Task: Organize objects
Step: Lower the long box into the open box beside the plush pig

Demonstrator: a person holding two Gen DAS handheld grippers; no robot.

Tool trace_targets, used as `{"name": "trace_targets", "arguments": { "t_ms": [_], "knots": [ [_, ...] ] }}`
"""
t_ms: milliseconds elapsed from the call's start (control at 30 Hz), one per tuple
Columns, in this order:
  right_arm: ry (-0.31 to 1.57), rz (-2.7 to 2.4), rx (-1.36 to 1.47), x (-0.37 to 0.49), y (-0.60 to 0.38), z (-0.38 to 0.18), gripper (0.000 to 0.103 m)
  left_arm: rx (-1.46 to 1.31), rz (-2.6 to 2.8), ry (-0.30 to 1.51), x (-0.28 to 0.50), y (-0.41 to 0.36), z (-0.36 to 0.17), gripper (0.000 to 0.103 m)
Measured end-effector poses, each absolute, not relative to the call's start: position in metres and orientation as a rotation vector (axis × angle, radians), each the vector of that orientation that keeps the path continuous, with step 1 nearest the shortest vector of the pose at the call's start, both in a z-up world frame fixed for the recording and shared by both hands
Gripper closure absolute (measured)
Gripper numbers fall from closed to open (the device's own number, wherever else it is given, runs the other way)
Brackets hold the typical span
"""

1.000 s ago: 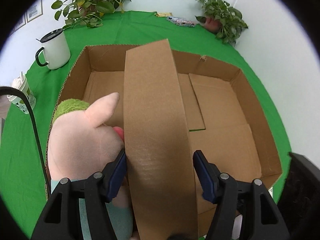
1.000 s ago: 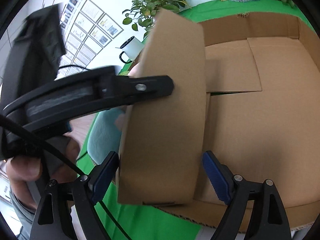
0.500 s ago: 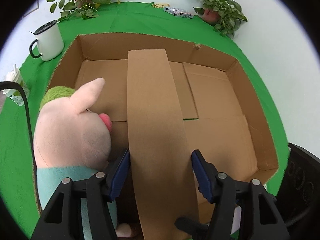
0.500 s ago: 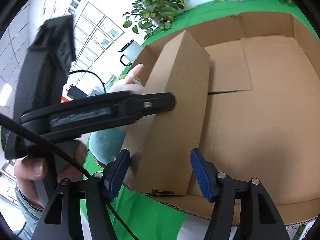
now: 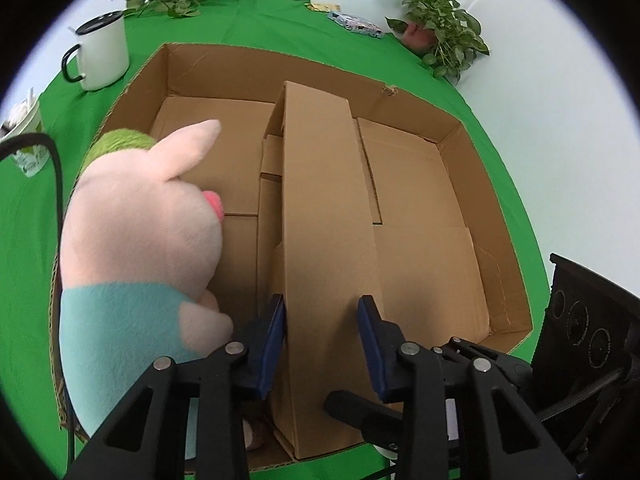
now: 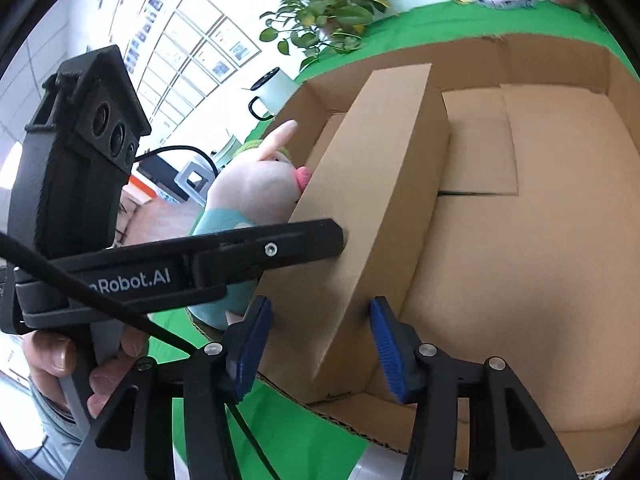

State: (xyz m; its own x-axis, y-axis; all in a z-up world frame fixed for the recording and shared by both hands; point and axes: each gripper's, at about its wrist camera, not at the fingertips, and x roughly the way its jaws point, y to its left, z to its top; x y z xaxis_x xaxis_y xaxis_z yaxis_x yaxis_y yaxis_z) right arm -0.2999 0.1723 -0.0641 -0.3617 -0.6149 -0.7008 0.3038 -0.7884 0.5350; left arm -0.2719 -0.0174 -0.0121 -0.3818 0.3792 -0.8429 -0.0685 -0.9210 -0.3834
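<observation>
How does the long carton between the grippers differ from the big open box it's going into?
The long carton is narrow and closed on every side in view; the big open box is wide, shallow and topless. The carton is flanked by the left gripper and the right gripper; the box lies flat on the green cloth. The carton runs lengthwise inside the box, beside the plush pig. Both are plain brown corrugated cardboard.

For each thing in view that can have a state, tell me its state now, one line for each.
Big carton: open on top, on the green cloth.
Long narrow box: closed, lies inside the carton.
Plush pig: upright in the carton's left part, beside the narrow box.
Mug: upright, lid on, outside the carton.
Left gripper: jaws around the narrow box.
Right gripper: jaws open.
</observation>
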Motion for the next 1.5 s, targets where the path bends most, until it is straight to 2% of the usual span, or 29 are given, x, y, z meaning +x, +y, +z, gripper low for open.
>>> {"name": "trace_targets", "arguments": {
  "t_ms": [600,1500],
  "knots": [
    [-0.417,-2.11,1.281,-0.301,0.161,-0.064,0.054,-1.606,2.417,-0.519,-0.263,-0.037,-0.014,0.069],
    [-0.515,-2.146,1.288,-0.301,0.145,-0.067,0.052,-1.622,2.414,-0.512,-0.268,-0.04,-0.013,0.069]
  ]
}}
